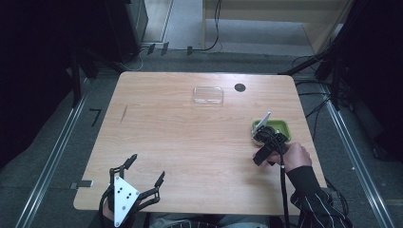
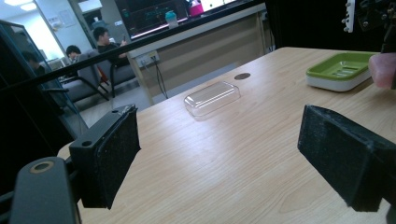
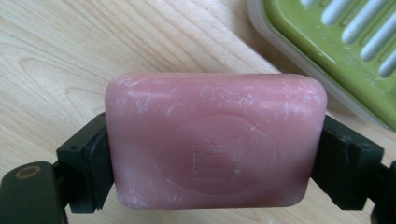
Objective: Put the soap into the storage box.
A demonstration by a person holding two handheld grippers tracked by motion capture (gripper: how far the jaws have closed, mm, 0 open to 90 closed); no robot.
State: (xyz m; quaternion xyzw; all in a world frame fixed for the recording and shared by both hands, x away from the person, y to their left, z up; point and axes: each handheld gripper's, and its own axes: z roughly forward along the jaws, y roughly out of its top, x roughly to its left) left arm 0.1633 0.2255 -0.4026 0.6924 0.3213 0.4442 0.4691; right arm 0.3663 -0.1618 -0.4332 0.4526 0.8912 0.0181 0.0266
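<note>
The right tongs point(image 3: 215, 163) squeeze a pink soap point(image 3: 215, 140) just beside the green dish point(image 3: 336, 56). The left tongs point(image 2: 219, 154) are wide open over the worktop point(image 1: 190, 137), holding nothing.

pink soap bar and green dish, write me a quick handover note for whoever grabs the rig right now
Right gripper: shut on the pink rectangular soap bar, held by its two short ends just beside the green slatted plastic soap dish, above the wooden table.
Left gripper: open, holding nothing, at the table's near left edge.
Clear plastic lid: lies alone at the far middle of the table.
Done: soap gripped.
Left: likely set the soap in the dish, then perhaps fit the lid.
</note>
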